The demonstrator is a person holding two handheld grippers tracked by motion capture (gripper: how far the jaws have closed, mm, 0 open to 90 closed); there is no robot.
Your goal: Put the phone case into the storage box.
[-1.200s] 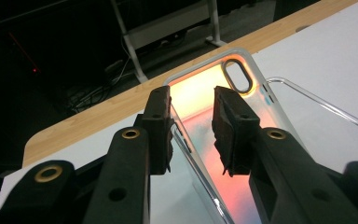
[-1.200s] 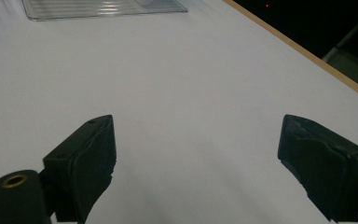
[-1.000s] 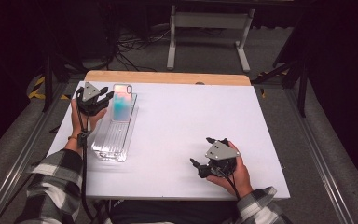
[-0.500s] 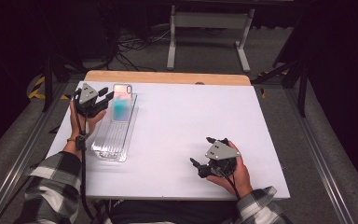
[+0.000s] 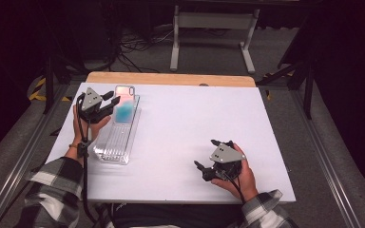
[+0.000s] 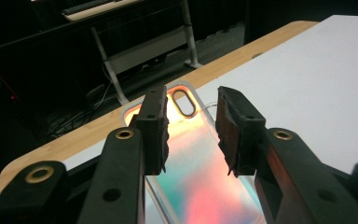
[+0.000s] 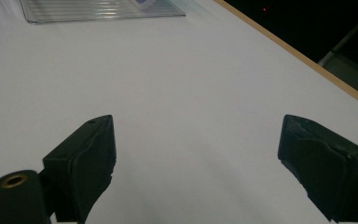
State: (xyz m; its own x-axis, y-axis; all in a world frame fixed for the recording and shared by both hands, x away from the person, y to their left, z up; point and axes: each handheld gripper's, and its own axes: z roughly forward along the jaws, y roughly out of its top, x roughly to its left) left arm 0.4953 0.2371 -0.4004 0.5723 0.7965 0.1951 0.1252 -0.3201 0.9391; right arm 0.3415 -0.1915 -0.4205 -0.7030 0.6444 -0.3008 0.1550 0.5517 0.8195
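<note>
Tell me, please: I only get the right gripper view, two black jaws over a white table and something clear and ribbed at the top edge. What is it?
Observer: A clear ribbed tray on the table's left side.
Operator: Anything in it?
Observer: A see-through phone case with a pink and teal sheen lies at its far end.
Operator: Is anyone touching that?
Observer: The left gripper hangs over the case. Its jaws have just been opening, with the case showing between them, and the pads do not seem to press on it.
</note>
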